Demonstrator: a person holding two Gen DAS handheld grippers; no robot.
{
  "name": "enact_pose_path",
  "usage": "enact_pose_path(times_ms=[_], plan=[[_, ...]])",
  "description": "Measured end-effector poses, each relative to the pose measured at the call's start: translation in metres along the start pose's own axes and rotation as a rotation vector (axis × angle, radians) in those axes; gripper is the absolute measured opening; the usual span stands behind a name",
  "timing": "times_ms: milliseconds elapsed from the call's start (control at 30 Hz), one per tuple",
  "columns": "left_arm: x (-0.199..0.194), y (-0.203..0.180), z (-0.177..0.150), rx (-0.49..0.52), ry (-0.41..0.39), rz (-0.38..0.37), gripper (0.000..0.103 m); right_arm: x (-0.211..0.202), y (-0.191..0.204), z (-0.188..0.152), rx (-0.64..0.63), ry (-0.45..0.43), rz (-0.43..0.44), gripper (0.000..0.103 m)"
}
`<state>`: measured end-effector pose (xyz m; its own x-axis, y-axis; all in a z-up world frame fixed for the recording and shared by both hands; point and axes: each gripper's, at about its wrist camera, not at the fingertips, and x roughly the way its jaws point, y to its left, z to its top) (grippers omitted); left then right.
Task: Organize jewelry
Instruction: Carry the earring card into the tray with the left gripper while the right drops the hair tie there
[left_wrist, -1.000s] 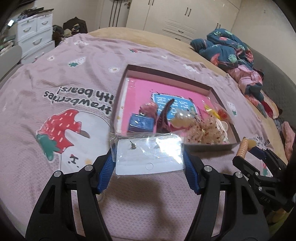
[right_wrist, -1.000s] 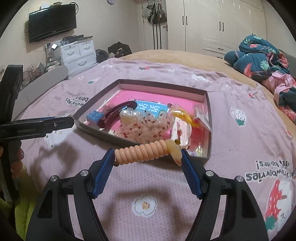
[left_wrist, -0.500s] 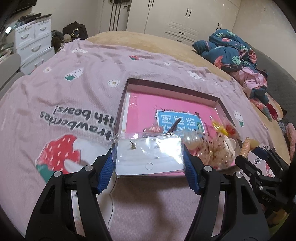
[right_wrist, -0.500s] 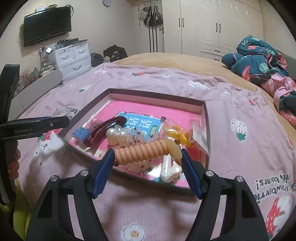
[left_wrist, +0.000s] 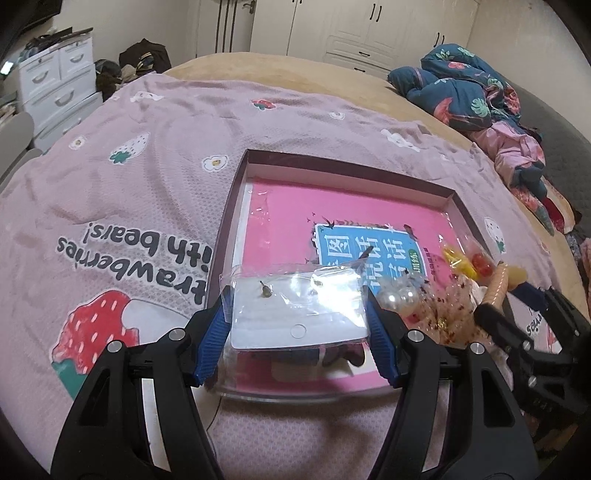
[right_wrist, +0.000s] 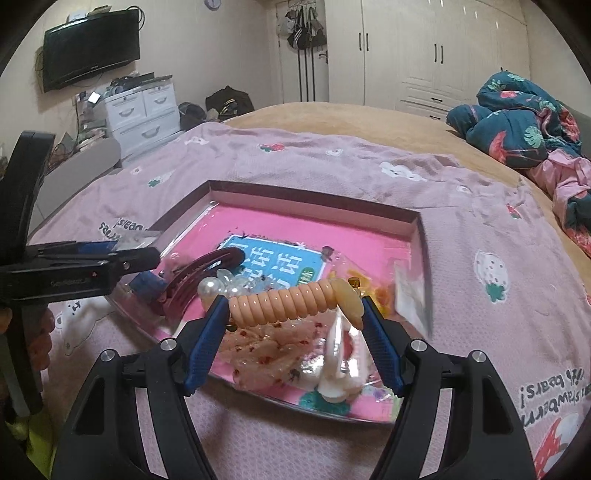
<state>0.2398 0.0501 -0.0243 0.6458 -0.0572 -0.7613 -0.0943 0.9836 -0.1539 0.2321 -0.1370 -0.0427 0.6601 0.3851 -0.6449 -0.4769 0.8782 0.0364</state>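
Bedspread (left_wrist: 129, 192), one tray (left_wrist: 347, 166), two hand-held grippers

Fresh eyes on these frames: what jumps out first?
The peach coil hair tie clamped across the right gripper, above the tray. Next, the clear earring packet pinched in the left gripper over the tray's near left corner. Beneath both, the bright pink book lines the tray.

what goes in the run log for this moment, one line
left hand-held gripper: earring packet | right hand-held gripper: coil hair tie | both over box

Bed (right_wrist: 332, 118) under a pink strawberry blanket (left_wrist: 110, 192) bears a shallow box (left_wrist: 229, 206).
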Motion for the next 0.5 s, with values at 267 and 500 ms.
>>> enact_pose_path(times_ms=[267, 500], plan=[[0.01, 0.0, 0.005, 0.013, 0.008, 0.01, 0.059, 0.015, 0.014, -0.005, -0.027, 0.035, 0.037, 0.07], [0.018, 0.003, 0.005, 0.008, 0.022, 0.011, 0.06, 0.023, 0.023, -0.01, -0.037, 0.06, 0.052, 0.072]])
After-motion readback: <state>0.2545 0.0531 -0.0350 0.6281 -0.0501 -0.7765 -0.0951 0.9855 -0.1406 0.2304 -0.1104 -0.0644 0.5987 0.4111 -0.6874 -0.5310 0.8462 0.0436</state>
